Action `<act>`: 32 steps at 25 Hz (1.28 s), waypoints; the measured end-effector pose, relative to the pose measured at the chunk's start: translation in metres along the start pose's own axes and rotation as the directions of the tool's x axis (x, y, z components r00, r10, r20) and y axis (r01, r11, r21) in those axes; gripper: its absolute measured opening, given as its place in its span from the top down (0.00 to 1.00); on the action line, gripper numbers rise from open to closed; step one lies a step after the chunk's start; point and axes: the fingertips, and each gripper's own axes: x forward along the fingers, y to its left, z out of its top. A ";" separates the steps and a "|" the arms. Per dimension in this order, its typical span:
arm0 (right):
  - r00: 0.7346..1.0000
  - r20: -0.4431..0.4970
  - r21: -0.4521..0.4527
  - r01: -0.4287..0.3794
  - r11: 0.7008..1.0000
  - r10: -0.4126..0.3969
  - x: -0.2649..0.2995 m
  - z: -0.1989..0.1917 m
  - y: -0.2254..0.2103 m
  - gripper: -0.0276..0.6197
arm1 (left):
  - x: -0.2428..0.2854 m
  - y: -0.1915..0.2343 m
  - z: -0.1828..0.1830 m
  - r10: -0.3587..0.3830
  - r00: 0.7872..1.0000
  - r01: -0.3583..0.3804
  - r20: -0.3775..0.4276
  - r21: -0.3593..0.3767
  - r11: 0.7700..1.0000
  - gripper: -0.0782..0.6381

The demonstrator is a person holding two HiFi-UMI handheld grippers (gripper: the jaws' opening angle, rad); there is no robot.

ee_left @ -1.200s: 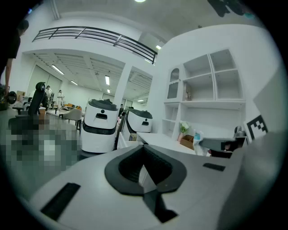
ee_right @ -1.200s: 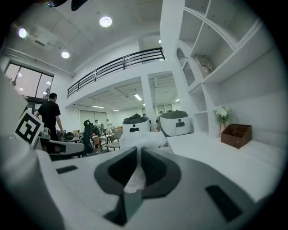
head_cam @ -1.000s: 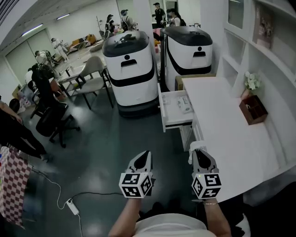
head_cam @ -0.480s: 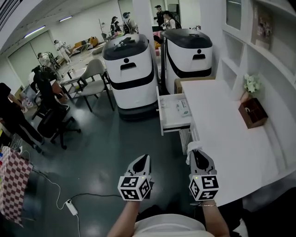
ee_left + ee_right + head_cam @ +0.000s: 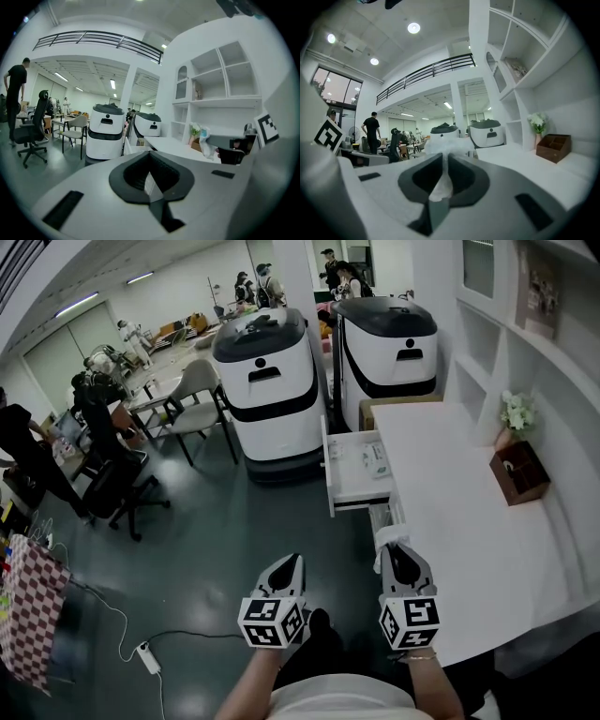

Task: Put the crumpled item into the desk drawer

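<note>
The crumpled item [image 5: 385,537] is a wad of white tissue pinched in my right gripper [image 5: 394,547], over the near edge of the white desk [image 5: 450,512]. In the right gripper view the tissue [image 5: 446,149] bulges above the shut jaws of that gripper [image 5: 439,185]. The desk drawer [image 5: 330,486] stands pulled out ahead of the grippers, with a few small things inside. My left gripper [image 5: 292,561] hangs over the dark floor, left of the right one, shut with nothing held [image 5: 150,178]. The left gripper view also shows the tissue [image 5: 206,143] off to the right.
Two white-and-black machines [image 5: 267,381] [image 5: 386,343] stand beyond the drawer. A brown box [image 5: 518,473] and flowers [image 5: 517,412] sit at the desk's back. Chairs [image 5: 192,395] [image 5: 108,488], a power strip [image 5: 145,657] with cable, and a checkered cloth [image 5: 28,606] are to the left. People stand far back.
Both grippers keep nearly the same place, the right one still pinching the tissue. The person at the left has walked farther back and left.
</note>
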 end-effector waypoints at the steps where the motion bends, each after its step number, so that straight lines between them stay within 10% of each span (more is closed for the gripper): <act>1: 1.000 -0.005 0.002 0.002 1.000 -0.002 0.004 -0.003 -0.001 0.90 | 0.004 0.002 0.000 -0.002 1.000 0.002 -0.002 0.001 1.000 0.90; 32: 0.981 -0.033 -0.043 0.191 0.981 -0.193 0.245 0.033 -0.039 0.90 | 0.225 0.149 0.077 -0.097 0.995 0.097 -0.022 -0.010 0.995 0.90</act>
